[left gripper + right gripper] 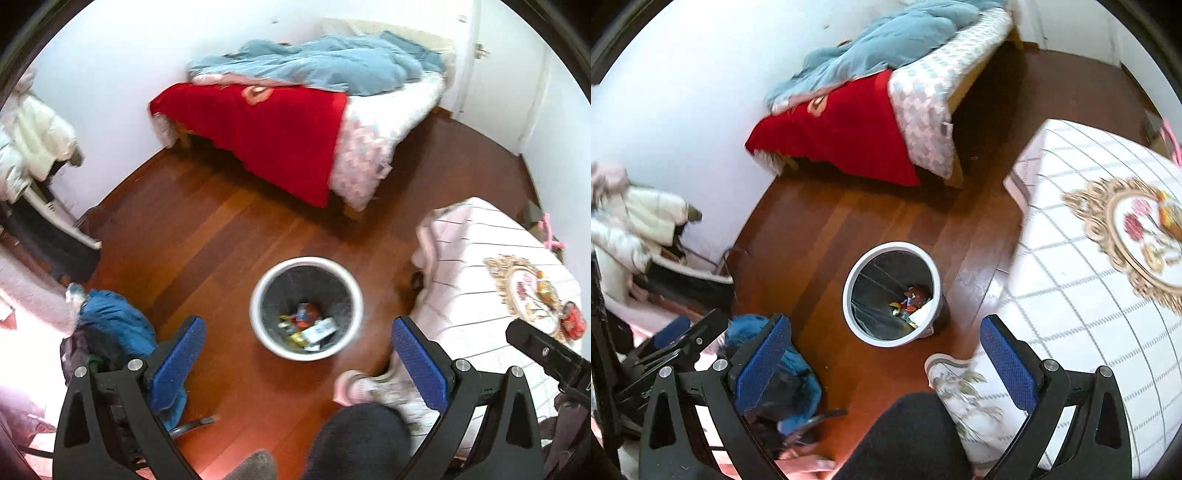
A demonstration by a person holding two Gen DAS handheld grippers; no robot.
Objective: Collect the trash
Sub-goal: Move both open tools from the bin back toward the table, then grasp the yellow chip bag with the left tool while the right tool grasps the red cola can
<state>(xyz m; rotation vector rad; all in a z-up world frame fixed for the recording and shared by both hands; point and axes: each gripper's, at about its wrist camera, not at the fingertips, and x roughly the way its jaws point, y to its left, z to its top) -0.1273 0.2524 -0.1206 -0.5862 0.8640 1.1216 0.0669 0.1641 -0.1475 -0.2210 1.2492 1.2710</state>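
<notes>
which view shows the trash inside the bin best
The left wrist view: it looks almost straight down into the bin, so the wrappers lie exposed. The right wrist view is angled, and the rim partly hides them.

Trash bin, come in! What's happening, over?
Both hand-held grippers open, empty. Trash bin on floor, wrappers inside. Nothing blocking.

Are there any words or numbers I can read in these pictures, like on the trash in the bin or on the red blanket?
None can be read.
Wrappers in the trash bin: printing too small and blurred.
Red blanket on the bed: a pink and white shape, too blurred to tell if it is writing.
Round mat on the checked tablecloth: flowers only, no words seen.
</notes>
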